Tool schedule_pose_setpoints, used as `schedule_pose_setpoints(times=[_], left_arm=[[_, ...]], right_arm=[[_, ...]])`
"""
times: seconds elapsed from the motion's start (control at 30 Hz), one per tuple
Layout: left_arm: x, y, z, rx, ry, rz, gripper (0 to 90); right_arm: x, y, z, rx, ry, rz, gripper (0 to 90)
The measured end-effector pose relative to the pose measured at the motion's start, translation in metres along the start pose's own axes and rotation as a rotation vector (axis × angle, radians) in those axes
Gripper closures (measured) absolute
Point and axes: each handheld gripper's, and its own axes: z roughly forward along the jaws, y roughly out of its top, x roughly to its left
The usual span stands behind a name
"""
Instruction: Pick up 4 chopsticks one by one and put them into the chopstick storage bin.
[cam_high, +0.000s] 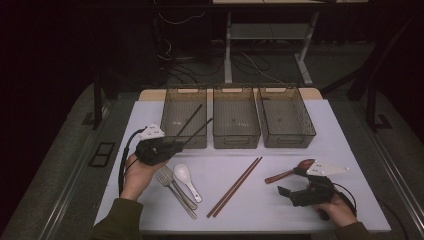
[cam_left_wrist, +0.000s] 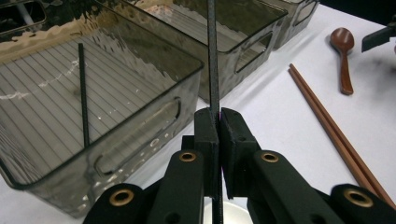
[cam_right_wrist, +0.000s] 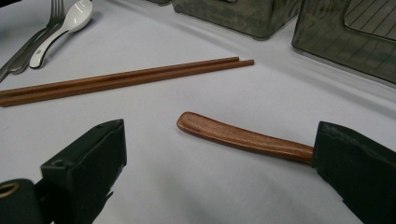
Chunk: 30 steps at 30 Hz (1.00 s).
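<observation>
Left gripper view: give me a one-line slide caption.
Left tongs shut on a black chopsticks pair beside the nearest smoky bin, where another black chopstick lies.

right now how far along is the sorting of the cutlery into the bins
Early. One black chopstick already lies in the left bin. The left claw holds the second. Brown chopsticks, wooden spoon, white spoon and fork remain on the table.

No legible text, label, brand, number or sign is found on any item in the three views. The high view is dim, so fine print there, if any exists, may be too small to read.
</observation>
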Motion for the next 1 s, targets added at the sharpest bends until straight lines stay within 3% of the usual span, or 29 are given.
schedule_pose_setpoints(times=[0.5, 1.0], left_arm=[[0.018, 0.022, 0.016, -0.02, -0.01, -0.027, 84.8], [0.043, 0.052, 0.027, -0.035, 0.037, -0.03, 84.8]], right_arm=[[0.0, 0.0, 0.0, -0.001, 0.001, 0.003, 2.9], [0.0, 0.0, -0.001, -0.004, 0.002, 0.004, 2.9]])
